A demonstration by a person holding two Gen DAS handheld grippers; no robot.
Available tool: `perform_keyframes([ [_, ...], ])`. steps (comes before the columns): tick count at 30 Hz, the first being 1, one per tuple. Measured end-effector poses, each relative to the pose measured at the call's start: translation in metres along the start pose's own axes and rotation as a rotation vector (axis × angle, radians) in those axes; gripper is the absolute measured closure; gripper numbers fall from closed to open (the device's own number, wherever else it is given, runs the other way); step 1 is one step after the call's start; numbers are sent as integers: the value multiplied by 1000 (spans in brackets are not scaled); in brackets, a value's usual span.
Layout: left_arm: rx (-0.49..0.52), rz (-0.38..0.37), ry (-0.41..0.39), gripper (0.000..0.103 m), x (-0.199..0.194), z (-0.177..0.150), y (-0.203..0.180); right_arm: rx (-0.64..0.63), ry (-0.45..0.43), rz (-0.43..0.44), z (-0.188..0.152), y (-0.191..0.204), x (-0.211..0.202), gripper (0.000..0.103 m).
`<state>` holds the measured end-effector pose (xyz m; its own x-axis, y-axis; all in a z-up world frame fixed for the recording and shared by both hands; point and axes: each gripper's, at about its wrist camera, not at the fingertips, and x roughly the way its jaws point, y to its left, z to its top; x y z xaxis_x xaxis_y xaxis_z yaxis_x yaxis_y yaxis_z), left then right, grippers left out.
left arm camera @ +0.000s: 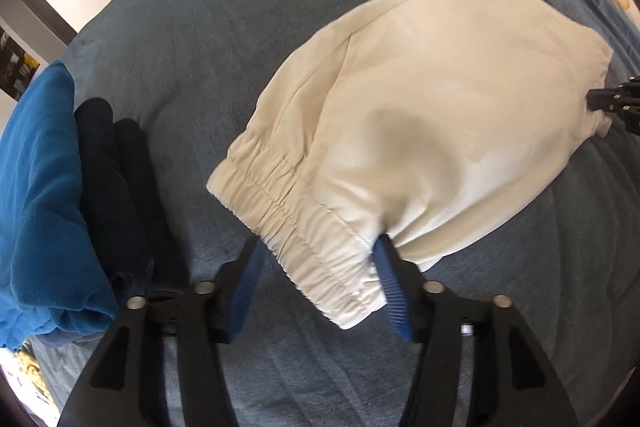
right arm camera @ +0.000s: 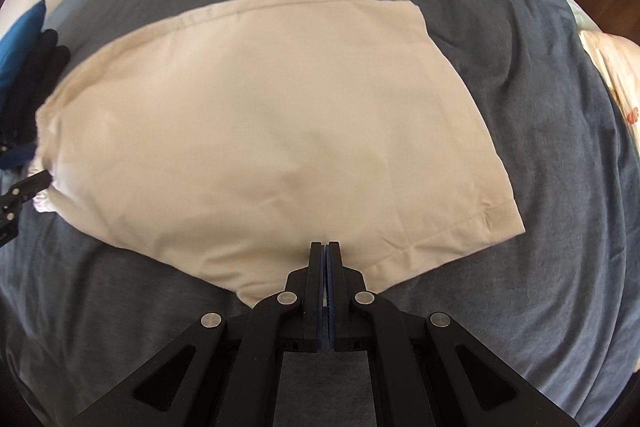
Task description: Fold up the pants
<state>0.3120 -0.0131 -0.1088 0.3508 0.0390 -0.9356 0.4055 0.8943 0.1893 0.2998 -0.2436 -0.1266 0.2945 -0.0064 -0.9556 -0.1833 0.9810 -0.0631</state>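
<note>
Black linkage arms fill the bottom of the left wrist view, and the left gripper [left arm camera: 320, 247] stands with its jaws wide apart, the ribbed blue pads [left arm camera: 394, 297] on either side of the gathered elastic waistband [left arm camera: 296, 227] of the cream pants [left arm camera: 420, 115]; the band lies in the gap, the right pad against the cloth, but nothing is clamped. At the far left of that view sits a folded blue garment [left arm camera: 44, 195] with a dark navy one [left arm camera: 112, 179] just beside it, both on the grey-blue bedspread [left arm camera: 200, 27], well apart from the pants. Across the middle the pants lie folded into a broad, flat shape on the bedspread, waistband toward the left gripper, the opposite edge reaching the right gripper [left arm camera: 596, 101] at the right border. From the right wrist view the pants [right arm camera: 260, 131] spread across the bed's centre, hem [right arm camera: 496, 223] to the right, and the right gripper [right arm camera: 325, 247] has its jaws pressed fully together at the near edge of the cloth; whether any fabric is pinched between them cannot be told. Beyond, at the far right, a pale patterned pillow [right arm camera: 616, 79] shows
</note>
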Motion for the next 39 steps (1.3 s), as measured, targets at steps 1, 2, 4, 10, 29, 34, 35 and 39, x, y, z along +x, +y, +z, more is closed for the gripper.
perform_keyframes([
  [1,1,2,9,43,-2,1,0,4,2,-12,-1,-1,0,101],
  [2,3,11,15,43,-7,2,0,5,3,-24,-3,-1,-3,101],
  [4,30,57,1,43,-24,6,-3,9,-8,-45,-4,-1,-9,101],
  [10,151,217,-129,35,-81,21,-19,118,-128,-83,-18,-15,-62,59],
  [29,371,-125,-321,34,-59,213,-102,701,-244,143,-44,-110,-55,59],
  [34,475,-213,-283,34,-22,250,-139,804,-244,160,-47,-123,-34,59],
  [35,490,-224,-274,34,-17,254,-143,822,-244,170,-47,-125,-30,59],
  [39,565,-253,-243,35,7,280,-162,862,-233,196,-42,-127,-14,59],
])
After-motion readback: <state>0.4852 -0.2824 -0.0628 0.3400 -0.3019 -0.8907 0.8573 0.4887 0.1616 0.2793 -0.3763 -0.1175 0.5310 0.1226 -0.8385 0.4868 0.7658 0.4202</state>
